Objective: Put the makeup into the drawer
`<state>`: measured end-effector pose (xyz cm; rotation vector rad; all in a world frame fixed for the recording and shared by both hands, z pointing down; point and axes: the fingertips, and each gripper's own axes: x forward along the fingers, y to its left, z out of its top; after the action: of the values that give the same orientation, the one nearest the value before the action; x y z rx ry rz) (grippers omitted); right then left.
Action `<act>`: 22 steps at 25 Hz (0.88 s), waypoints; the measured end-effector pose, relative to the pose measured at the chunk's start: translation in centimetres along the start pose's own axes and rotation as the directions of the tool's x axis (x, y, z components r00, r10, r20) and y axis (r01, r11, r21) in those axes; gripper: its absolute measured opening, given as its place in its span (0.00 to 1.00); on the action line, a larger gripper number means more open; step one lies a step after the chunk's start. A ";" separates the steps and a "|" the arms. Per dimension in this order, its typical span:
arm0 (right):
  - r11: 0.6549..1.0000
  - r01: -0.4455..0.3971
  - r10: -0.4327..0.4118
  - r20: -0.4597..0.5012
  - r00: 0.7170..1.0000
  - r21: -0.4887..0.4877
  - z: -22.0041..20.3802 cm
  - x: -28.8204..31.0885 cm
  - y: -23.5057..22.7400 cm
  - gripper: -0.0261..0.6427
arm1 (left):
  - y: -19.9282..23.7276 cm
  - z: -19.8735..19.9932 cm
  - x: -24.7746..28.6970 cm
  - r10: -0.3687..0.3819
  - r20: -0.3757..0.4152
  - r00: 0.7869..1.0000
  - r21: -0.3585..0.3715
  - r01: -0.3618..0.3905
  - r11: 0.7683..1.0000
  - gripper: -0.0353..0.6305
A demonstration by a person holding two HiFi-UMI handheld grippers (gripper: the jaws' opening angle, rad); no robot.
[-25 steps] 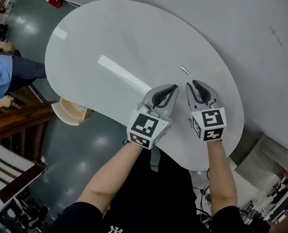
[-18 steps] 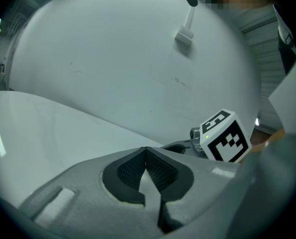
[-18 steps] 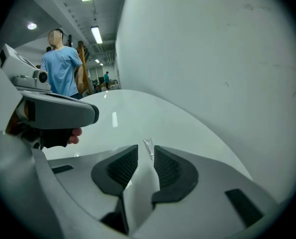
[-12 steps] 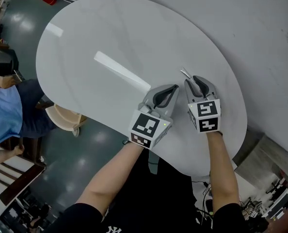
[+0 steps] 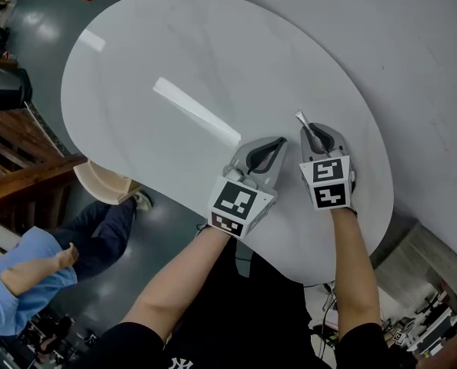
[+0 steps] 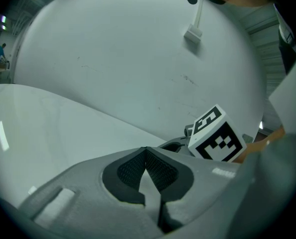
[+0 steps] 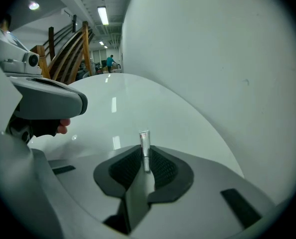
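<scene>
A thin silver makeup tube (image 5: 300,119) lies on the white oval table (image 5: 175,52) near its far right edge. My right gripper (image 5: 311,131) points steeply down at it, and its jaws are closing with the tube's near end between the pads. In the right gripper view the tube (image 7: 145,142) stands pinched at the tips of that gripper (image 7: 145,156). My left gripper (image 5: 278,141) sits just to the left, low over the table, shut with nothing in it. Its pads meet at the tip in the left gripper view (image 6: 146,151). No drawer is in view.
A grey wall (image 5: 413,37) runs behind the table's far right side. A pale wooden stool (image 5: 105,181) stands by the table's left edge, next to a wooden railing (image 5: 21,175). A person in blue (image 5: 21,283) is at lower left. A bright light strip (image 5: 194,111) reflects on the tabletop.
Both grippers have sunk toward the table. The right one reached forward over the tube and its jaws came together on it. The person in blue walked from upper left to lower left.
</scene>
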<state>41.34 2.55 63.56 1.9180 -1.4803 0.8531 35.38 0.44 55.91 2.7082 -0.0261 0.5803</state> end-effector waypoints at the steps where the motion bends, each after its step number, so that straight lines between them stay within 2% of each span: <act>1: 1.000 -0.002 0.002 -0.002 1.000 0.007 0.0 0.0 0.0 0.13 | 0.0 0.0 -0.1 0.003 0.000 1.000 -0.001 -0.003 1.000 0.07; 10: 0.998 -0.001 -0.003 0.058 0.998 0.068 1.5 -1.8 0.4 0.13 | -0.5 0.7 -1.1 0.015 0.004 1.000 -0.001 -0.015 1.000 0.07; 22: 0.993 -0.040 0.020 0.170 0.985 0.115 4.1 -7.6 2.7 0.13 | -3.3 2.7 -4.5 0.050 0.041 0.998 0.013 -0.050 0.999 0.07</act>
<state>37.94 3.46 55.20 2.1045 -1.5924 0.8254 32.58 2.31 50.69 2.7400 -0.1008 0.5419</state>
